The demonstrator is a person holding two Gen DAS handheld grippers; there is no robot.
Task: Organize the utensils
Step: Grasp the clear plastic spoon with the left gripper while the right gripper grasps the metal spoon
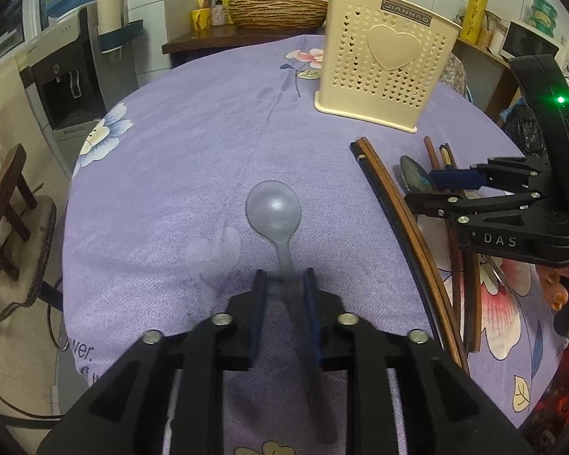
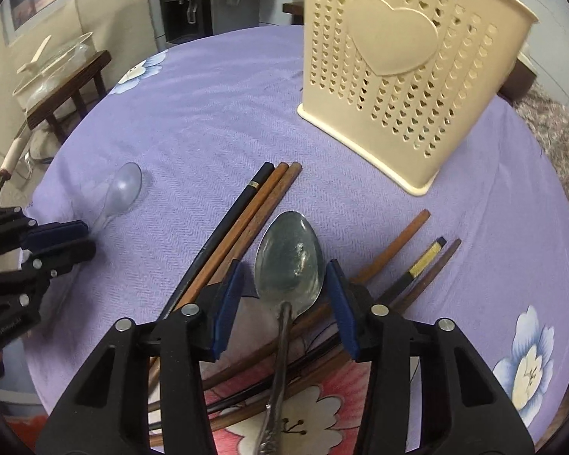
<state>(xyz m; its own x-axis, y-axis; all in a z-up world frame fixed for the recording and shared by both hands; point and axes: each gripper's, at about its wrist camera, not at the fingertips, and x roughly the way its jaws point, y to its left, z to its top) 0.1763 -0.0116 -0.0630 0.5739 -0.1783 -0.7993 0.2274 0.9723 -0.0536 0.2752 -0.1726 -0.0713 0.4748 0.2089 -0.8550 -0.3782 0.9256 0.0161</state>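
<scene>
Straddling the metal spoon (image 2: 289, 256) with parted jaws, the right gripper (image 2: 284, 295) is needing a centred squeeze, while the left gripper (image 1: 284, 303) is standing narrowly apart around the plastic spoon (image 1: 274, 210).

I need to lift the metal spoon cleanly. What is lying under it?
The metal spoon has chopsticks crossing under its handle on the floral cloth. Beneath the bowl is hidden.

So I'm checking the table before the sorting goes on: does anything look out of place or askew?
Yes, the utensils lie loose on the purple cloth instead of in the cream holder. The chopsticks are scattered and crossing under the metal spoon, and the clear plastic spoon lies apart. Nothing looks spilled or broken.
</scene>
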